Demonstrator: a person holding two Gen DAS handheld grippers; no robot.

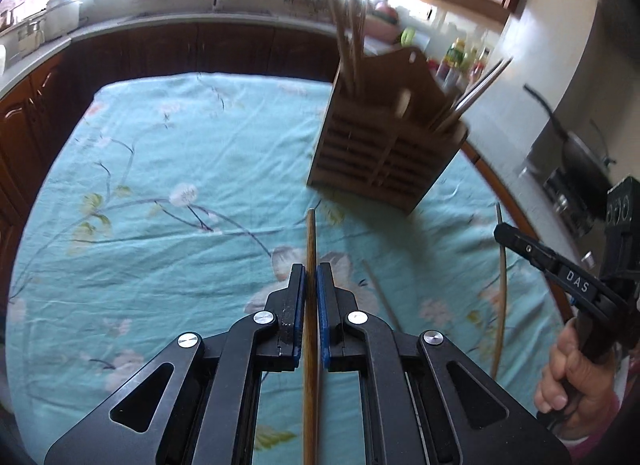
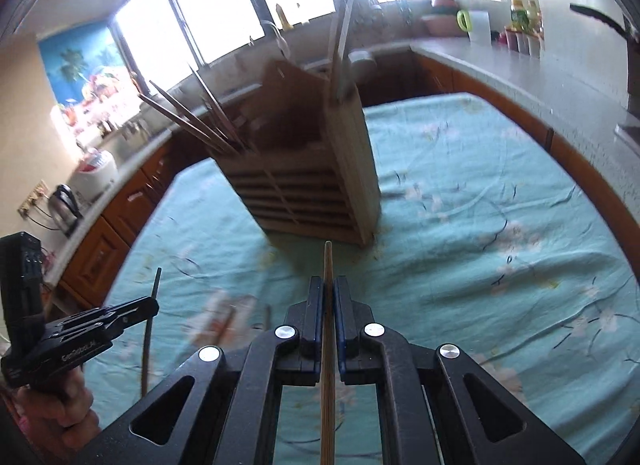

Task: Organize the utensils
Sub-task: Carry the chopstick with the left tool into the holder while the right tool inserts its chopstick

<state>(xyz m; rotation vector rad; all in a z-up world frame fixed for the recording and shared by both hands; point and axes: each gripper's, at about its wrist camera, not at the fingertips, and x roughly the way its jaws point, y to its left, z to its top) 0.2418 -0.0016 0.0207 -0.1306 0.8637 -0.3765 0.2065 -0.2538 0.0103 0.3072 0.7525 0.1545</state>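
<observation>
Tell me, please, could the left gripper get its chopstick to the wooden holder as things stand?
Probably yes. The left gripper is shut on a chopstick, and only bare tablecloth lies between it and the wooden holder. The right gripper stays off to the side.

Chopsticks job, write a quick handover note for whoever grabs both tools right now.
Left tool: shut on a chopstick, lifted off the table.
Right tool: shut on a second chopstick, also off the table.
Wooden holder stands on the teal floral tablecloth, ahead of both tools. Its two compartments already hold chopsticks.
Done: most sticks are stowed and these two are picked up.
Left: drop both held sticks into the holder, then collect the loose chopstick lying on the cloth between the tools. The frames are blurred, so check for more strays.
</observation>
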